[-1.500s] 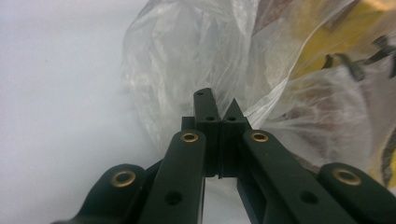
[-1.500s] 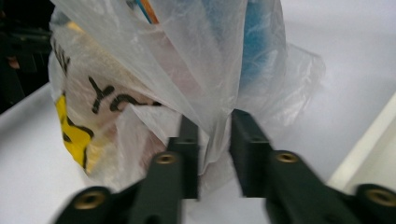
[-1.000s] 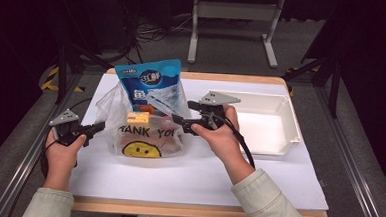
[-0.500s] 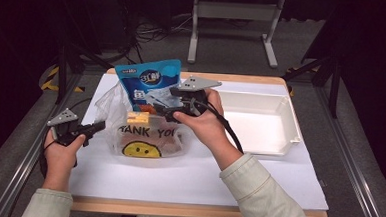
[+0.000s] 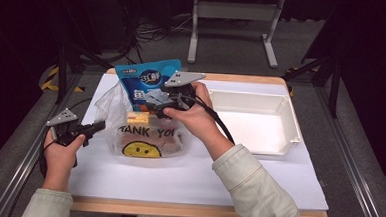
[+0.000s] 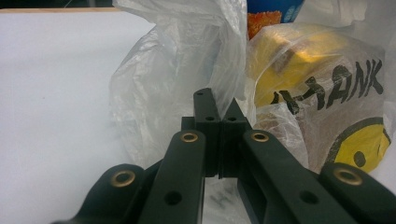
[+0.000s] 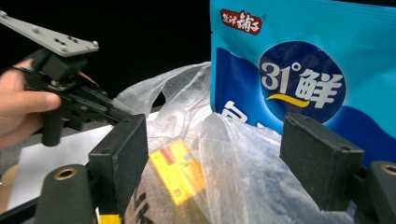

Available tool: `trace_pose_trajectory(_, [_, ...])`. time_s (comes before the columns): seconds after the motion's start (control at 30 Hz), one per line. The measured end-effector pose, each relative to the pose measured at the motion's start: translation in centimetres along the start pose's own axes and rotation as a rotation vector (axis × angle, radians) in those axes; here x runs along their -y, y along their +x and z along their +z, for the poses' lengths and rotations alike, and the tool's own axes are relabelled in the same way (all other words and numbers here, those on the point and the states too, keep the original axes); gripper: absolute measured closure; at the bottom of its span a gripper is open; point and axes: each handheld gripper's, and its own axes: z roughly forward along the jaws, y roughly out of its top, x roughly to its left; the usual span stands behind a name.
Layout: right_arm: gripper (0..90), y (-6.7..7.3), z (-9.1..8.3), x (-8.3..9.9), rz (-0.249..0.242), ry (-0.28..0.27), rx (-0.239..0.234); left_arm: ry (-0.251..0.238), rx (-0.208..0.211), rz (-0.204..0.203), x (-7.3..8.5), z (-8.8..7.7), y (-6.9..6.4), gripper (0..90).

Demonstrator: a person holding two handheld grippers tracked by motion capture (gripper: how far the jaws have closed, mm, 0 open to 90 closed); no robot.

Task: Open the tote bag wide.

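White paper (image 5: 192, 176) covers the table in a dark room; left hand-held gripper (image 5: 97, 127) shut, right hand-held gripper (image 5: 153, 104) apart.

Table: a wooden-edged table (image 5: 200, 210) with a white sheet (image 5: 197, 174) spread over most of its top.
Floor: grey floor (image 5: 234, 50) beyond the table, with cables (image 5: 155, 34) lying loose on it.
Stand: a pale metal stand (image 5: 234, 25) on two feet, well behind the table.
Rails: metal rails (image 5: 357, 182) run along both sides of the table.
Marking: yellow-and-black tape (image 5: 52, 78) on the floor at the left.
Light: the tabletop is lit; the room beyond is dark.
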Motion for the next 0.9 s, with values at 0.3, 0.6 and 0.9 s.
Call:
trace_pose_trajectory(0.3, [23.4,-0.5,1.2,-0.4,-0.001,0.002,-0.009,-0.003,0.014,0.007,0.0,-0.2,-0.2,89.3])
trace_pose_trajectory(0.6, [22.4,-0.8,2.4,-0.5,-0.026,0.03,-0.007,-0.017,0.028,0.014,0.0,-0.7,-0.7,89.3])
trace_pose_trajectory(0.9, [22.4,-1.3,3.5,-0.1,-0.043,0.072,0.011,-0.018,0.033,0.021,0.1,-1.1,-0.9,89.2])
